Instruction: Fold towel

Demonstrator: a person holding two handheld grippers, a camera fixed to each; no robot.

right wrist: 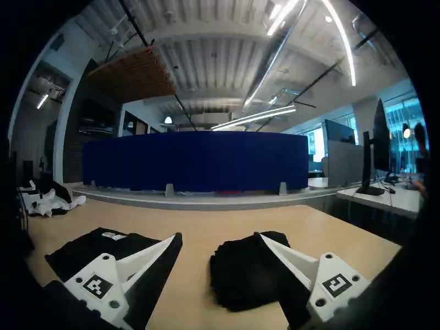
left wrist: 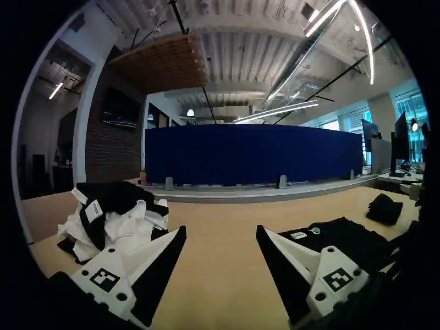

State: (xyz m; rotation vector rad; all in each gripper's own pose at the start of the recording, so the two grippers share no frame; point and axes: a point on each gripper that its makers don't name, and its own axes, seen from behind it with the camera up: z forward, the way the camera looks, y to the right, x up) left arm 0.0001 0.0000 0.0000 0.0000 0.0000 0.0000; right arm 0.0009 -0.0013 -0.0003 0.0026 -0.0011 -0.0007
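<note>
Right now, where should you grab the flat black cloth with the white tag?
Probably a near corner of the flat black cloth, coming in low from the table edge nearest the cameras. It lies spread flat on the table, so only its thin edge offers something to pinch.

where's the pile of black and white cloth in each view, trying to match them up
Left gripper view: the pile of black and white cloth sits lower left, large and close.
Right gripper view: the same pile is small, at the far left edge.
Shared landmark: the blue partition runs across the middle of both.
</note>
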